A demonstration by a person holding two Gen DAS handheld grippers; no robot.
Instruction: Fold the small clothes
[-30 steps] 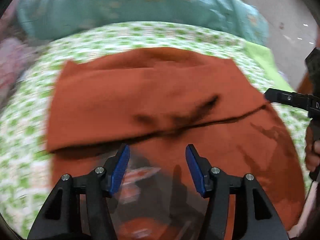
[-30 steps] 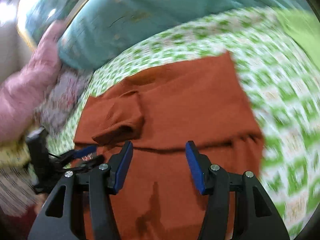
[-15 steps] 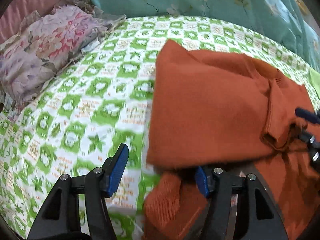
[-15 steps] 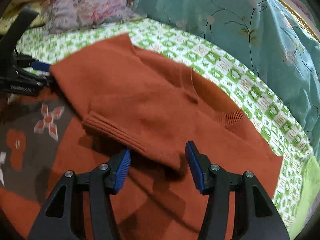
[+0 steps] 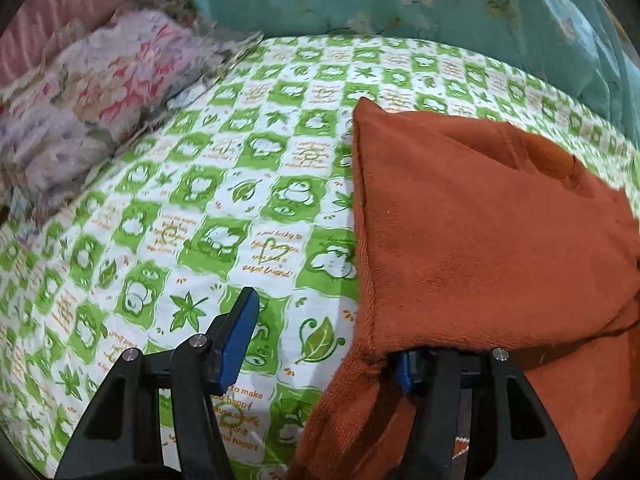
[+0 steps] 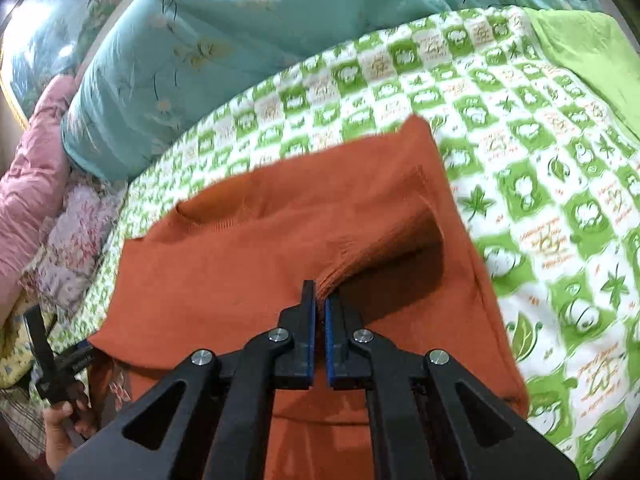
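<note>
Looking along the left gripper (image 5: 320,344), the jaws stand wide: one blue pad is over the green checked bedsheet (image 5: 224,216), the other tucked under the left edge of the rust-orange sweater (image 5: 472,232), gripping nothing I can see. From the right wrist, the right gripper (image 6: 320,308) is pinched narrow on the ribbed sleeve cuff (image 6: 348,268), lifted over the sweater's body. Judging by this, one fold lies done; the sleeve and final folds remain.
</note>
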